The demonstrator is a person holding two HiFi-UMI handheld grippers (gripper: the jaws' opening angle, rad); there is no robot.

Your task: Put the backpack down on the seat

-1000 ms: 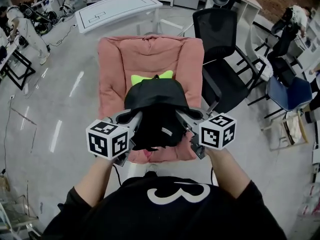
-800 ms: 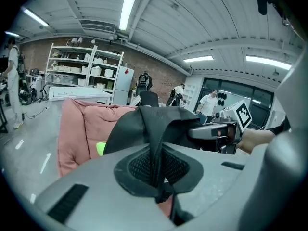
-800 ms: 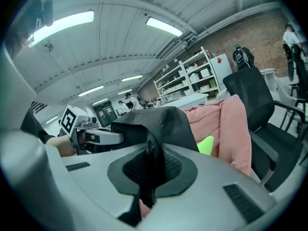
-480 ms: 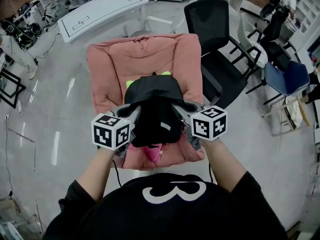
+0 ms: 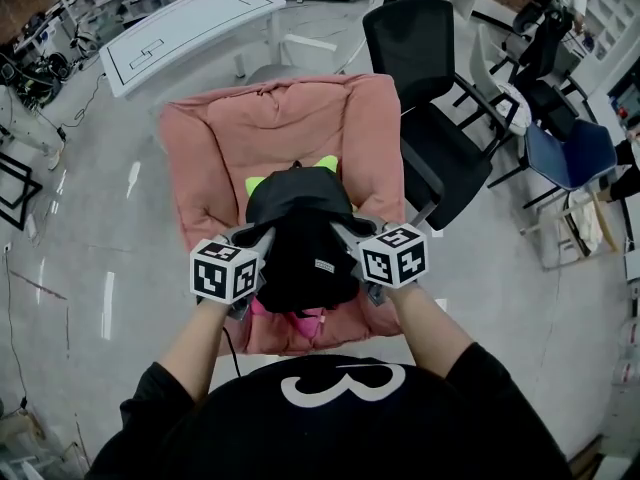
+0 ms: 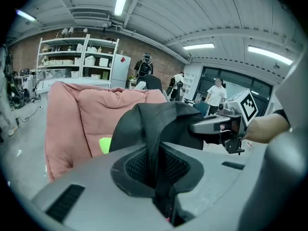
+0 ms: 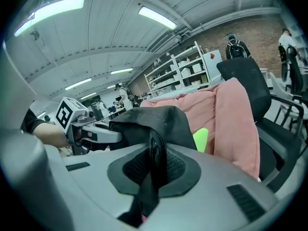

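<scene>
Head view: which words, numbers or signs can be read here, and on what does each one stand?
"3": large white figure on the person's black shirt.
Small white label on the backpack: too small to read.
Cubes on the left gripper and right gripper: square patterns only, no letters.

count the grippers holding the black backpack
2: the left gripper, jaws shut on the backpack's left side, and the right gripper on its right side, both over the pink chair. None hidden.
</scene>
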